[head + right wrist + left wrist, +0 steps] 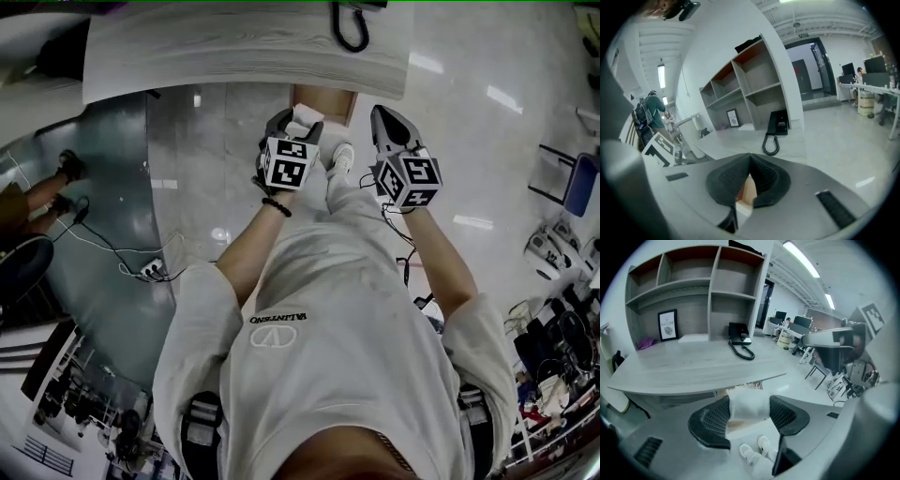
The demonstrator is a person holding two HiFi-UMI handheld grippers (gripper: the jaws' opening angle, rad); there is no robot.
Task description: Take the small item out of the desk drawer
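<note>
You're standing in an open-plan office
The pale wood desk point(693, 366) in front of you carries a corded telephone point(740, 341) and a framed print point(668, 325) beneath a shelf unit point(693, 291) of open compartments; far off to the right you can see monitors point(801, 322) on other desks with chairs point(813, 367) near them, long ceiling strip lights point(801, 258) overhead, and a glossy floor point(469, 141) with a power strip point(150, 270) and cables on your left

Overhead, plus two toward desk point(693, 366)
</note>
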